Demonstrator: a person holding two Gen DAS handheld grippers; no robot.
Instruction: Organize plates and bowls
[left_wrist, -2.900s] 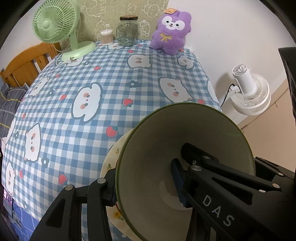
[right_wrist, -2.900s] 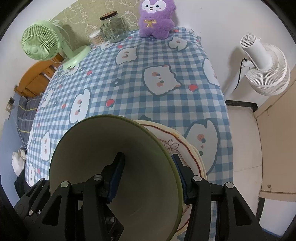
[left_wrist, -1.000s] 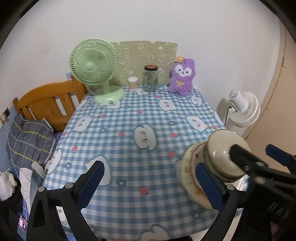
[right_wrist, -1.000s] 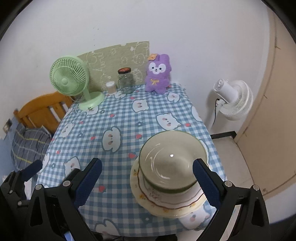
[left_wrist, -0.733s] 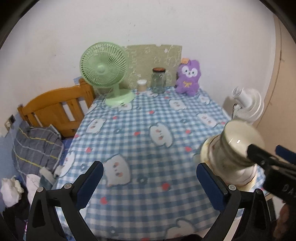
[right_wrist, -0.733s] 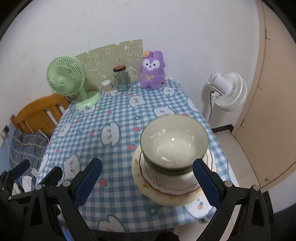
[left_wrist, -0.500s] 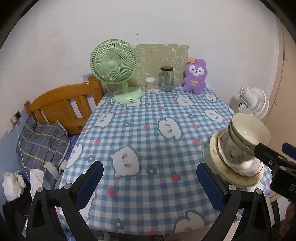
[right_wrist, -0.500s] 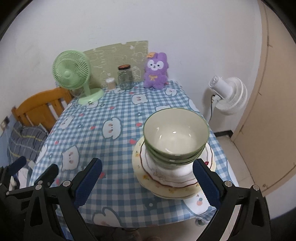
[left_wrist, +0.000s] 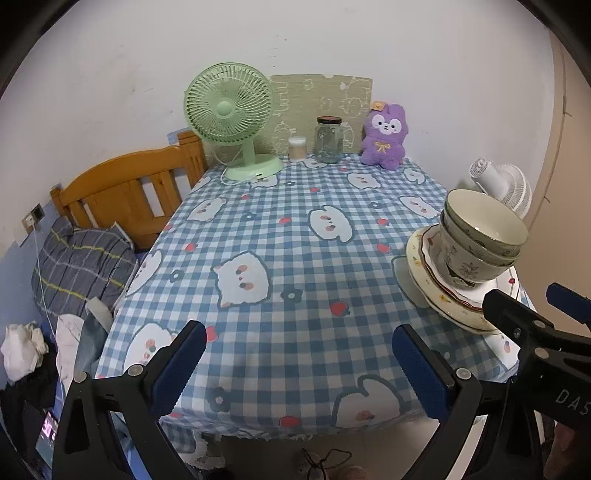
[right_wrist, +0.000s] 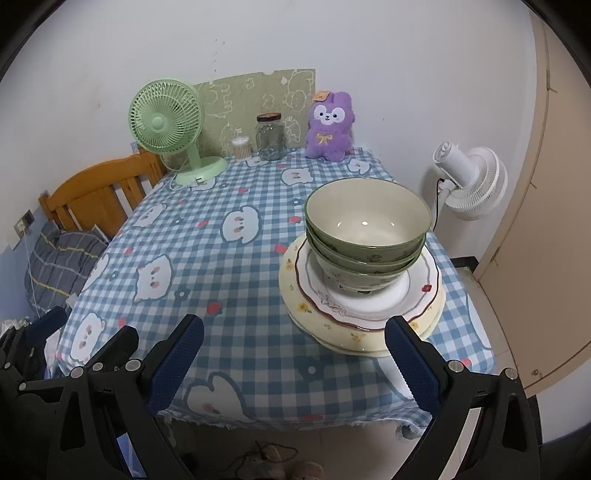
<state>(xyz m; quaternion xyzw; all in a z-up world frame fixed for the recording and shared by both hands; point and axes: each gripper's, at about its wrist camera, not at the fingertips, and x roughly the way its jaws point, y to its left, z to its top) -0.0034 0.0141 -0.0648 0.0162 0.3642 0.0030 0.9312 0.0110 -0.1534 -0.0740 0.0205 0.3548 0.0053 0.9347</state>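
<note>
Green bowls (right_wrist: 365, 236) sit nested in one stack on a pile of plates (right_wrist: 424, 295) near the table's front right corner. The same stack of bowls (left_wrist: 480, 240) and plates (left_wrist: 424, 280) shows at the right of the left wrist view. My right gripper (right_wrist: 295, 363) is open and empty, held off the table's front edge, below and left of the stack. My left gripper (left_wrist: 299, 369) is open and empty, also off the front edge, left of the stack. The right gripper's black frame (left_wrist: 535, 332) shows in the left wrist view.
A green desk fan (right_wrist: 170, 129), a cotton swab tub (right_wrist: 241, 147), a glass jar (right_wrist: 271, 136) and a purple plush toy (right_wrist: 328, 127) stand along the table's far edge. A wooden bed frame (left_wrist: 125, 192) is to the left, a white floor fan (right_wrist: 469, 181) to the right.
Both grippers let go of the green bowl, now on top of the stack, opened wide and pulled back and down off the table's front edge.
</note>
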